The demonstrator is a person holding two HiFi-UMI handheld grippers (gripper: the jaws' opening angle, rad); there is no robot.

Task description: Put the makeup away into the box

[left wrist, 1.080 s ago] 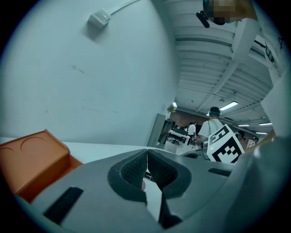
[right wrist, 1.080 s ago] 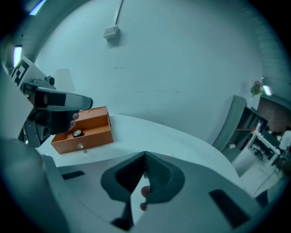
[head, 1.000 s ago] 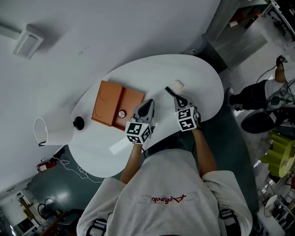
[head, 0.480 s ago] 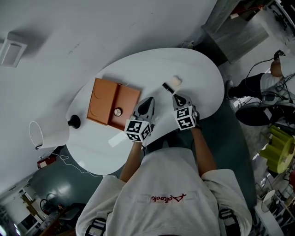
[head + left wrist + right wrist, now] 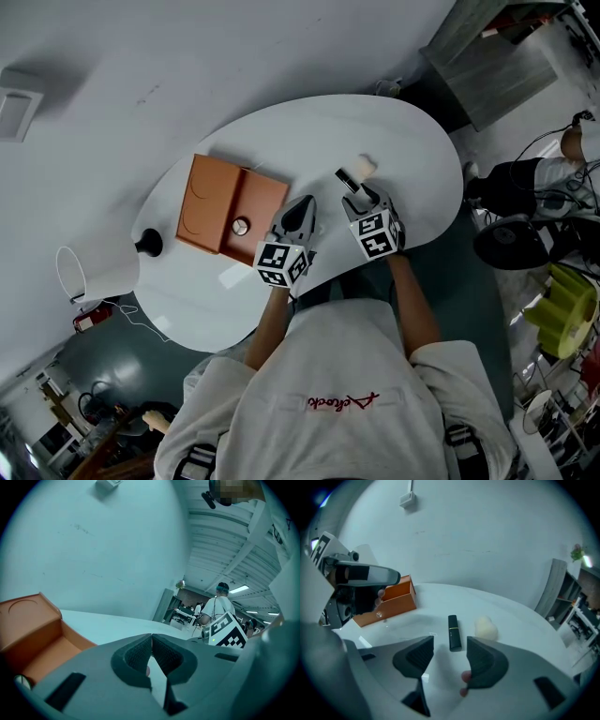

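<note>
Opening empty, right gripper [image 5: 449, 649] angles down toward lipstick [image 5: 454, 638]

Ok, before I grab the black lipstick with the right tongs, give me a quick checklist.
1. Right tongs wide enough: ok. The jaws are opening and nothing is between them.
2. Black lipstick lined up: ok. It lies flat on the table, just ahead of the gap.
3. Sponge clear of the grasp: ok. It sits beside the lipstick without touching it.
4. Orange box open: ok. The lid is swung back.
5. Path to the box free: cannot tell. The left tongs, shut and empty, sit at the box's near side.
</note>
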